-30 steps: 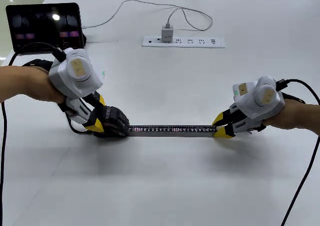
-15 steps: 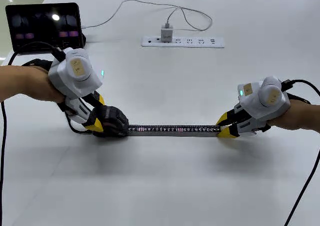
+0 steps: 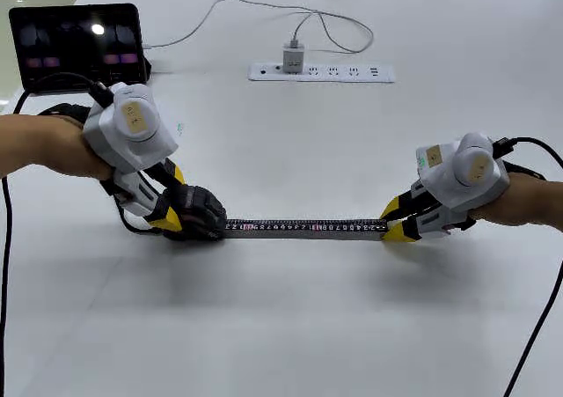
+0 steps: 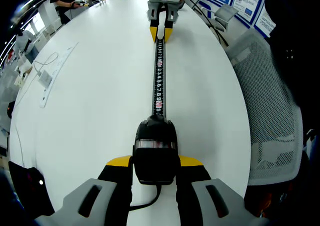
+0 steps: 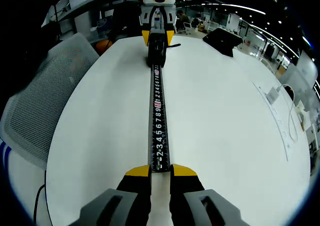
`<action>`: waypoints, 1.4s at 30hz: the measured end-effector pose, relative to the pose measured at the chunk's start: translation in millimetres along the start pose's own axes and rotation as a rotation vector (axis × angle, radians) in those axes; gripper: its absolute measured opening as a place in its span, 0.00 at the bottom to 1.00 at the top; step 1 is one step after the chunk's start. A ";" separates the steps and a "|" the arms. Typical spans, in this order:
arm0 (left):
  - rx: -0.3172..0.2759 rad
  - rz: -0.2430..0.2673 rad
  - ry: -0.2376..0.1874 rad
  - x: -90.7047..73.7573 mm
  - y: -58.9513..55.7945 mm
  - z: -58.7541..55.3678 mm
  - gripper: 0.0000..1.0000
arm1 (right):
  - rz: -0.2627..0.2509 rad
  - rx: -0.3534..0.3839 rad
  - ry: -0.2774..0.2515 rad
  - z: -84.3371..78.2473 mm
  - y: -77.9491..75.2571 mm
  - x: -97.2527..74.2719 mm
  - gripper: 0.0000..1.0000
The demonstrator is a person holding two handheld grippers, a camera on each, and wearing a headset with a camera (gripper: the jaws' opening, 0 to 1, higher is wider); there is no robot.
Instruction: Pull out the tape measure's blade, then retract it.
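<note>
Across the middle of the white worktop (image 3: 281, 327), lying roughly parallel to its near edge, the tape measure was stretched out flat. Its black case (image 3: 195, 214) sat toward the left edge and its blade (image 3: 303, 229) ran off toward the right. The left gripper (image 3: 180, 202) had the case squeezed between its yellow-tipped jaws, one on each flank, and its own view had the case body wedged squarely between them. The right gripper (image 3: 392, 222) had its jaws drawn in close on the blade's free end; in the right gripper view the low numbers ran straight into the narrow slot between the tips (a firm pinch, by the look of it). The blade looked straight and taut and rested on the surface between the two grippers, which were well apart.

Nearer the far edge lay a power strip (image 3: 321, 72) with a plugged-in charger, and a dark screen (image 3: 77, 45) stood at the far left corner, both clear of the action.

As for progress, the pull-out looked done or all but done, with a good run of blade showing. The retraction was still to come: the blade had to feed back into the case.
</note>
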State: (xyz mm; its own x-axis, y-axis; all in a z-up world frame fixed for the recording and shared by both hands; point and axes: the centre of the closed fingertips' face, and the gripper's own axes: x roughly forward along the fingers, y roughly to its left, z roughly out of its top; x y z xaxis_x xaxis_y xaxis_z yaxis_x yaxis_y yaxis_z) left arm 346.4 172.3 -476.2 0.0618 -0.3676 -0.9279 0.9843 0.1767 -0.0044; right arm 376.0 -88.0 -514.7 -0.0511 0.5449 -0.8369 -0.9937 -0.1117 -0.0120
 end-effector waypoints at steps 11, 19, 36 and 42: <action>0.011 0.001 0.001 0.8 -1.1 1.0 0.28 | 0.010 -0.011 0.024 0.2 1.5 0.5 0.11; 0.006 0.001 -0.002 1.5 -1.7 0.9 0.28 | 0.016 -0.019 0.048 -0.4 1.4 1.0 0.11; -0.002 0.013 0.007 1.0 -0.4 -0.1 0.29 | -0.005 -0.069 0.094 -4.7 -2.9 0.7 0.13; -0.023 0.028 0.003 0.1 0.7 -1.3 0.30 | -0.022 -0.058 0.076 -2.0 -2.8 0.2 0.18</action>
State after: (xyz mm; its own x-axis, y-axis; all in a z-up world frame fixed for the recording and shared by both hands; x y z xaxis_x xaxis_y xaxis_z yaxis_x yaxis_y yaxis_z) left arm 346.9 173.5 -476.8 0.0886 -0.3592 -0.9290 0.9781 0.2079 0.0129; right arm 379.0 -89.3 -515.9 -0.0198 0.4838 -0.8750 -0.9869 -0.1494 -0.0603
